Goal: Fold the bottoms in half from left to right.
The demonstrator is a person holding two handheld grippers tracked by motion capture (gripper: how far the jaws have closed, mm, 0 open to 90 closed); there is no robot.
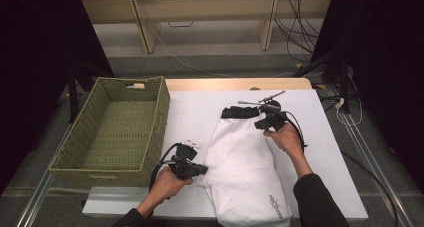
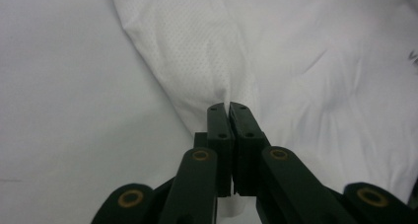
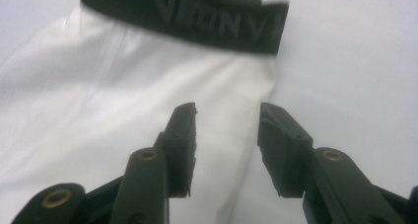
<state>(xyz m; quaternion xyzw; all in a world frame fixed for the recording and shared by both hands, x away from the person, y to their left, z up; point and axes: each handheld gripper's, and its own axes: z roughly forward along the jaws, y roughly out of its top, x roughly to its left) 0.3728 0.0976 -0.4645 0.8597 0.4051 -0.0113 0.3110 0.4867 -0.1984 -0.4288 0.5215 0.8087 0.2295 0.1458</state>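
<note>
A white folded garment [image 1: 245, 172] with a black lettered waistband [image 1: 237, 112] lies lengthwise on the white table [image 1: 195, 107]. My left gripper [image 1: 200, 169] is at its near left edge, shut on a pinch of the white mesh fabric [image 2: 296, 61]; the jaws [image 2: 228, 108] meet with cloth puckered at their tips. My right gripper [image 1: 267, 119] hovers at the far right corner, just short of the waistband [image 3: 197, 21]. It [image 3: 226, 120] is open over the white cloth [image 3: 98, 86], with nothing pressed between the pads.
A green woven basket [image 1: 161, 112] stands at the table's left side and looks empty. Bare white table [image 1: 325, 137] lies right of the garment. Cables trail from both grippers. Wooden furniture legs and wires sit beyond the far edge.
</note>
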